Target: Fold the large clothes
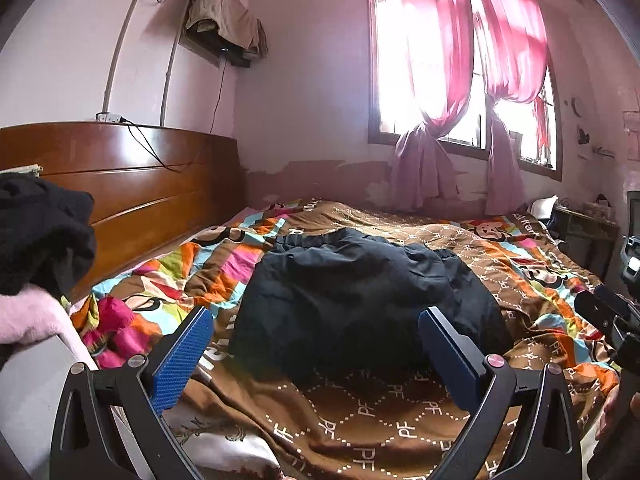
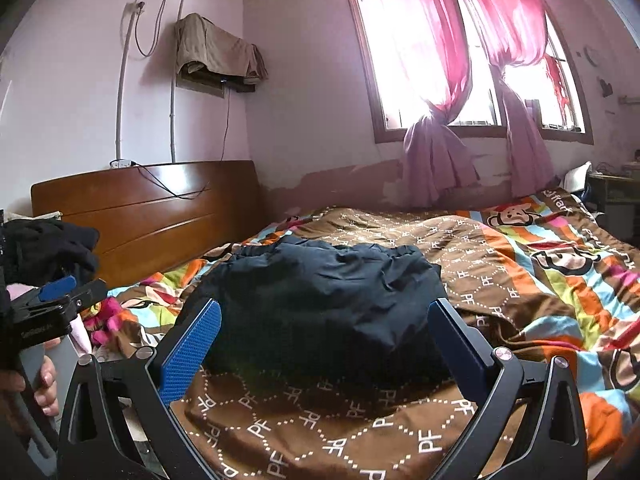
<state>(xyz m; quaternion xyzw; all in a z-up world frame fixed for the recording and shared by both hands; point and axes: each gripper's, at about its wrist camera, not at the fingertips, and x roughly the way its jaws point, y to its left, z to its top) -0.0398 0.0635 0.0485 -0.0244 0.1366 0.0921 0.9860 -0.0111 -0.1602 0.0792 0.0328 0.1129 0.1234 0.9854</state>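
Starting from the far left of the left gripper's view, there's a heap of black and fuzzy pink clothes [image 1: 36, 256] piled off to that gripper's left, next to the curved brown wooden headboard [image 1: 132, 184]. Can't tell whether that heap is finished or still waiting. No baskets, bins or any other containers in either view, so nothing to report there; everything just lies on the bed.

Moving right, the left gripper [image 1: 316, 354] has its blue-padded fingers spread wide with nothing between them, hovering over the brown patterned quilt with PF lettering and bright stripes [image 1: 360, 420]. Straight ahead of it, just past the fingertips, sits the puffy dark navy garment [image 1: 344, 300], looks like a padded jacket or trousers with an elastic edge at the far side. It's already bunched into a fairly compact lump, so it's probably partway folded, maybe nearly done, though it still looks lumpy and could use a tidying fold or some flattening.

Further right, the right gripper [image 2: 324, 348] is likewise gaping open and empty, with the same navy garment [image 2: 320, 304] directly in front of it and touching neither finger. Behind everything, pink curtains [image 2: 440, 80] hang at the bright window.
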